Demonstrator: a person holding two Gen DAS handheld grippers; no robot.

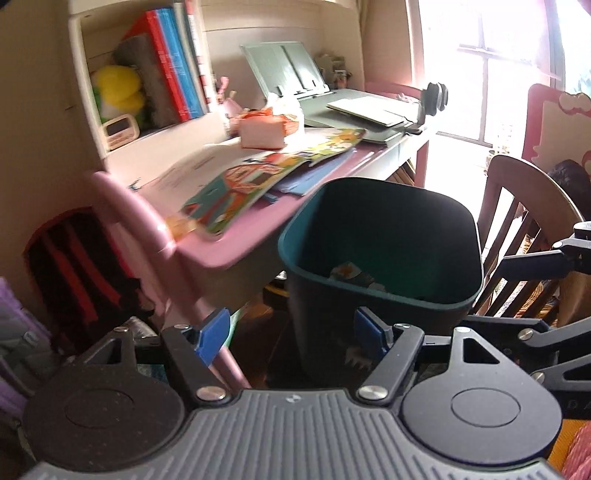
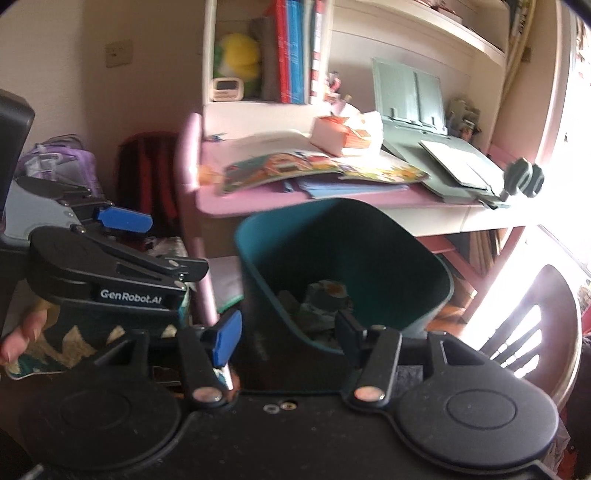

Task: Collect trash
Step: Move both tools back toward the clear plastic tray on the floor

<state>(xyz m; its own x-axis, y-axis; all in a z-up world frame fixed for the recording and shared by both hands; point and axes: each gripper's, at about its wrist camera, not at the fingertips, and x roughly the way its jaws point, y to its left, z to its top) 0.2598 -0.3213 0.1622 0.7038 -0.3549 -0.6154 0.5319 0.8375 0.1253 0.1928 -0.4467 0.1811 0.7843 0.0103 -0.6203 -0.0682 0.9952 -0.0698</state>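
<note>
"GenRobot.AI" on left tool

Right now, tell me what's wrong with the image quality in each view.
Left wrist view: window glare blows out the right side, desk edge smeared by motion blur. Right wrist view: the same glare washes the right edge, bin interior dark, fisheye bending the shelf.

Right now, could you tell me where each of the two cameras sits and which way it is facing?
Left wrist: rides on the left gripper, looking forward and down past its open blue-padded fingers at the teal bin and pink desk; part of the other gripper shows at right.
Right wrist: rides on the right gripper, jaws open, facing the same bin; the left gripper and a hand show at left.
Shared: bin, desk, bookshelf, wooden chair.
</note>
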